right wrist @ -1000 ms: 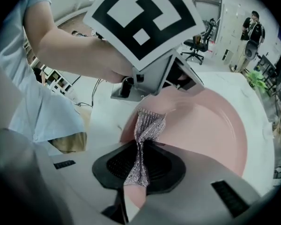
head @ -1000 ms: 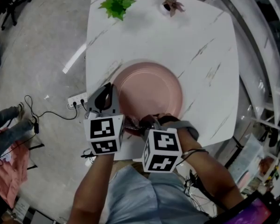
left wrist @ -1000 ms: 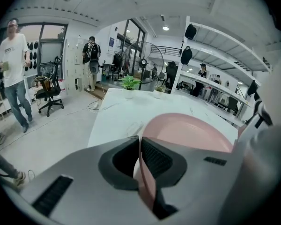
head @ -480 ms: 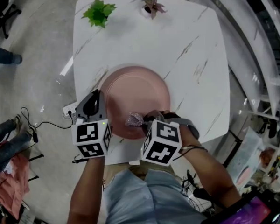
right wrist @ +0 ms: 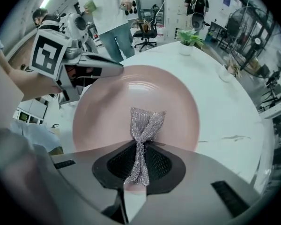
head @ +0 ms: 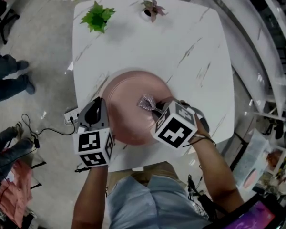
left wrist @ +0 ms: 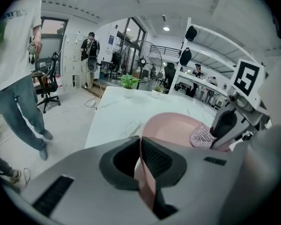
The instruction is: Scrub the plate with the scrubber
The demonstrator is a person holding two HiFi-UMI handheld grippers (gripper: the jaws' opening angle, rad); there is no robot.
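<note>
A round pink plate (head: pixel 133 104) lies on the white marble table (head: pixel 190 42), near its front edge. My left gripper (head: pixel 103 112) is shut on the plate's left rim (left wrist: pixel 147 182), which shows between the jaws in the left gripper view. My right gripper (head: pixel 155 108) is shut on a silvery mesh scrubber (head: pixel 147 102). The scrubber (right wrist: pixel 144 128) hangs out of the jaws over the middle of the plate (right wrist: pixel 112 107), its free end low over the plate's surface. In the left gripper view the scrubber (left wrist: pixel 202 136) shows at the plate's right side.
A green plant (head: pixel 98 15) and a small reddish plant (head: pixel 152 7) stand at the table's far edge. A power strip and cable (head: pixel 69 116) lie on the floor left of the table. People stand nearby on the left (left wrist: pixel 18 64).
My right gripper has carried the scrubber forward from the plate's near rim to over its middle. The left gripper has stayed at the left rim.
</note>
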